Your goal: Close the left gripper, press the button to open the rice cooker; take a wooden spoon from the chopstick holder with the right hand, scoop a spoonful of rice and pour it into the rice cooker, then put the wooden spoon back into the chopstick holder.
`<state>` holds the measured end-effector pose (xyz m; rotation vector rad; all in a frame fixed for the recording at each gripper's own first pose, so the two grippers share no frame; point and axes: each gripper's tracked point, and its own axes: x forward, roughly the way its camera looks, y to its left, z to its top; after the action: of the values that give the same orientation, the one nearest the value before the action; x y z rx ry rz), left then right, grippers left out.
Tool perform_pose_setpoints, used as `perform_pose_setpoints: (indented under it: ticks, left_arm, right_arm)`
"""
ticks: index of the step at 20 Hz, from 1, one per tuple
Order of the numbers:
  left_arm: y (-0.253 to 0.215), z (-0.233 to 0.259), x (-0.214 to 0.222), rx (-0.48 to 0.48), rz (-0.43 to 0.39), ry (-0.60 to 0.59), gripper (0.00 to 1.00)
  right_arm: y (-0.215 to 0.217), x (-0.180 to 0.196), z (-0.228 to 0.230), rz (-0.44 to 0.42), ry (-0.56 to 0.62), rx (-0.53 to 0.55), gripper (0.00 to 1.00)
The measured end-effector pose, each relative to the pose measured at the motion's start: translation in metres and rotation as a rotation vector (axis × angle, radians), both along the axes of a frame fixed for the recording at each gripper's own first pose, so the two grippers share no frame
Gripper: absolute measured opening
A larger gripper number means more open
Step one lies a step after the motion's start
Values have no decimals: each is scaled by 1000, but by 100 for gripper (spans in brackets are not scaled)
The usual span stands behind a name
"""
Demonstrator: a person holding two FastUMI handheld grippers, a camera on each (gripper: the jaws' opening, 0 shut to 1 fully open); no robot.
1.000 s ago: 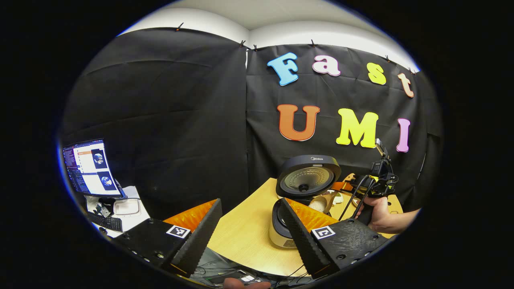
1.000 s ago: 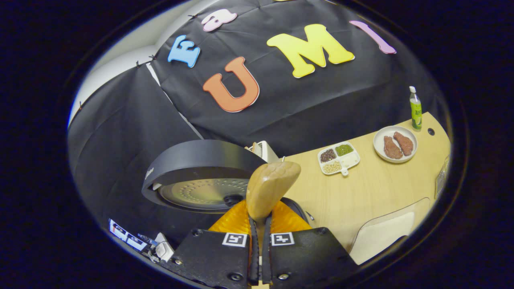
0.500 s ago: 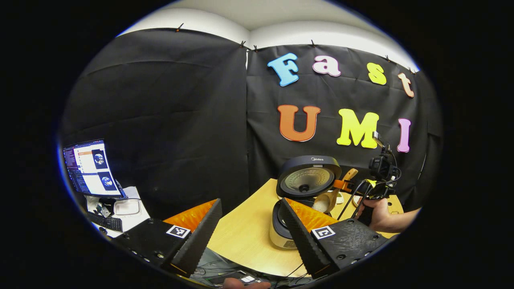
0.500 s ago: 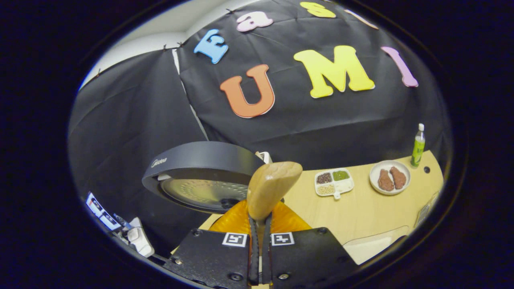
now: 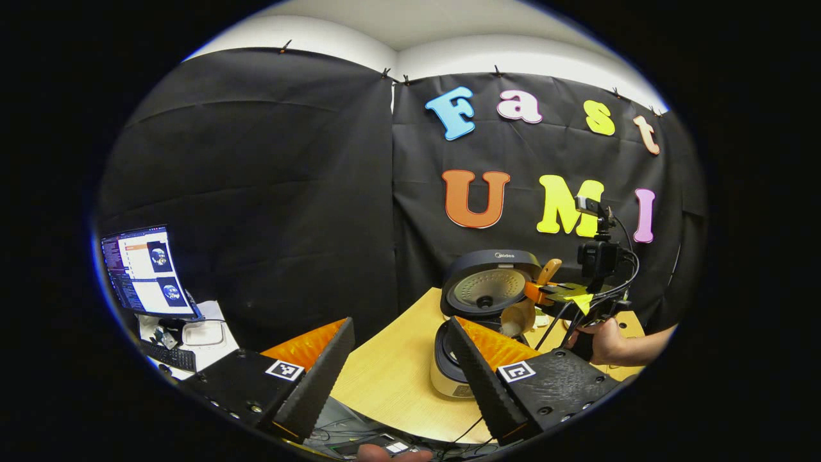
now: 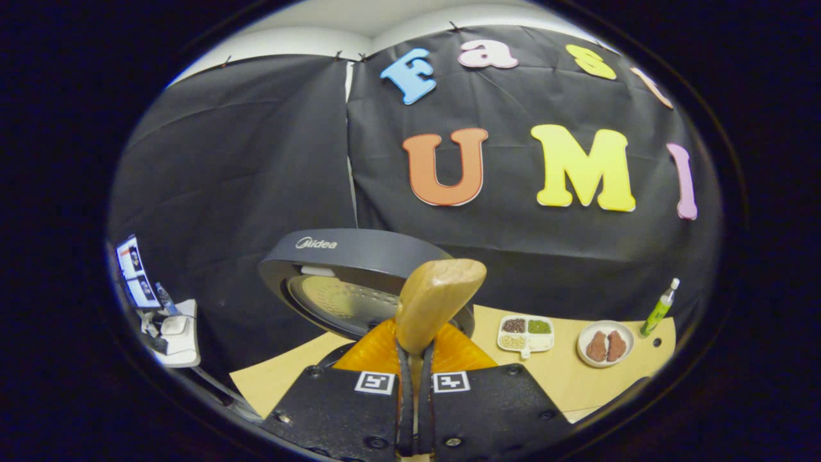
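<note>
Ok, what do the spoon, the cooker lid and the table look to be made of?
Spoon: pale wood, smooth, faint grain visible. Cooker lid: outer shell looks like matte dark plastic; the inner plate looks like dull metal with rows of dimples. Table: light wood-look top, probably laminate, with fine straight grain.

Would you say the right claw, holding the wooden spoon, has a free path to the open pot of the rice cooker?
Probably yes: the dark round lid stands raised, and the light wooden spoon hangs tilted just above the cooker's pot.
</note>
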<state>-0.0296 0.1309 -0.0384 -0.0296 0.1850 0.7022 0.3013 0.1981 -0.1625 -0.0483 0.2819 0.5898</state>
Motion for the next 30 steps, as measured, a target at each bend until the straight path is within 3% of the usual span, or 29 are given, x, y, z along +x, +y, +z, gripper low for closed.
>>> perform_pose_setpoints:
  ticks: [7,13,21,30]
  left_arm:
    - [7,2,-5,-2,16,-12,94]
    - [8,7,-7,-7,10,-38,94]
    - [3,7,-3,-8,-20,-42,94]
    - [-19,7,26,-7,-136,-39,95]
  right_arm:
    - [23,-21,6,117,-177,-163,8]
    - [29,-30,10,144,-213,-185,8]
    - [11,-37,32,104,-129,-75,8]
    - [-41,-57,76,19,37,162,8]
